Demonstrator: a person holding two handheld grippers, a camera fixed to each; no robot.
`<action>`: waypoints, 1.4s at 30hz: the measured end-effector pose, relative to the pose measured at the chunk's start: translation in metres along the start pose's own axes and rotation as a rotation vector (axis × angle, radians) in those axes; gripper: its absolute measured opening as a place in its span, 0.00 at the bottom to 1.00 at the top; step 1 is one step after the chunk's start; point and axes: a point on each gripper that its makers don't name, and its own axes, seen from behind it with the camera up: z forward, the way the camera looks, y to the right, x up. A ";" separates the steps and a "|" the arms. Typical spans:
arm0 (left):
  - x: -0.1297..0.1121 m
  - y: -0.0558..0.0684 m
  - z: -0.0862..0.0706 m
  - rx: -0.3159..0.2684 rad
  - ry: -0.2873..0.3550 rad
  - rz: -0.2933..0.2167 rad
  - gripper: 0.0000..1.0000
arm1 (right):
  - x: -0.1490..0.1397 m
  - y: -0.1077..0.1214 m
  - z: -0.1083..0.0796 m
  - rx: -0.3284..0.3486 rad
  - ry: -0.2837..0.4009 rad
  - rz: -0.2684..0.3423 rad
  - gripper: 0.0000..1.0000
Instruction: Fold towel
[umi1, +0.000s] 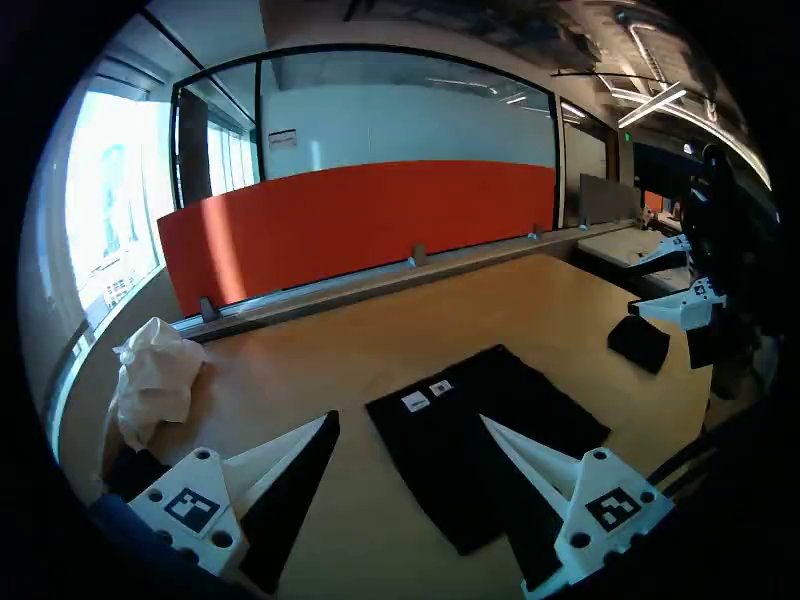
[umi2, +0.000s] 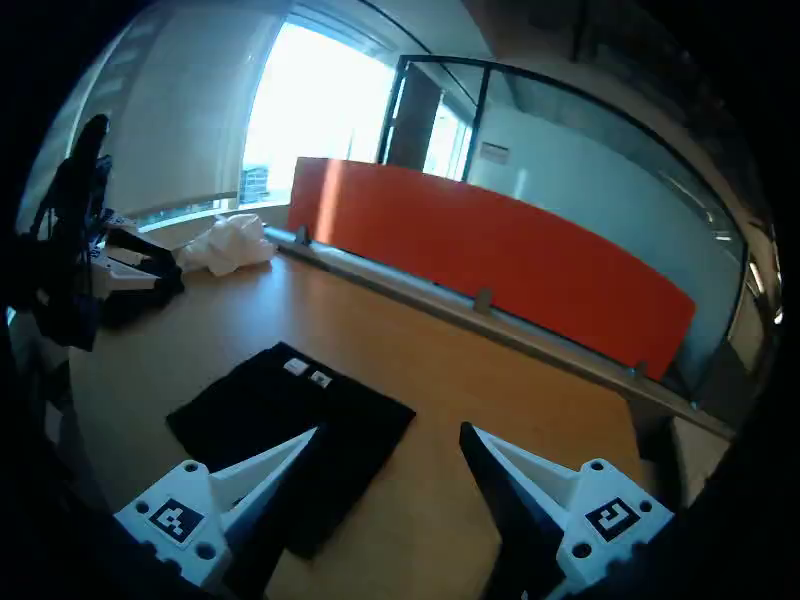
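Jaws: left gripper spread wide, holding nothing; right gripper likewise spread and empty | towel: black towel lies flat on wooden table, just ahead of both grippers (two small white tags near its far edge) | other: crumpled white cloth near orange divider, well apart from towel

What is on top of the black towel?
Two small white tags lie on the black towel near one edge. The towel lies flat on the wooden table; anything beneath it is covered.
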 end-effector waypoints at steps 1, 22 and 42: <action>-0.003 0.003 0.004 -0.008 -0.008 0.003 0.93 | -0.003 -0.003 0.001 0.015 -0.010 -0.005 1.00; -0.117 0.044 0.038 -0.122 -0.240 0.037 0.93 | -0.095 -0.050 0.022 0.147 -0.195 -0.060 1.00; -0.209 0.074 0.056 -0.194 -0.457 0.024 0.93 | -0.175 -0.081 0.034 0.241 -0.346 -0.055 0.98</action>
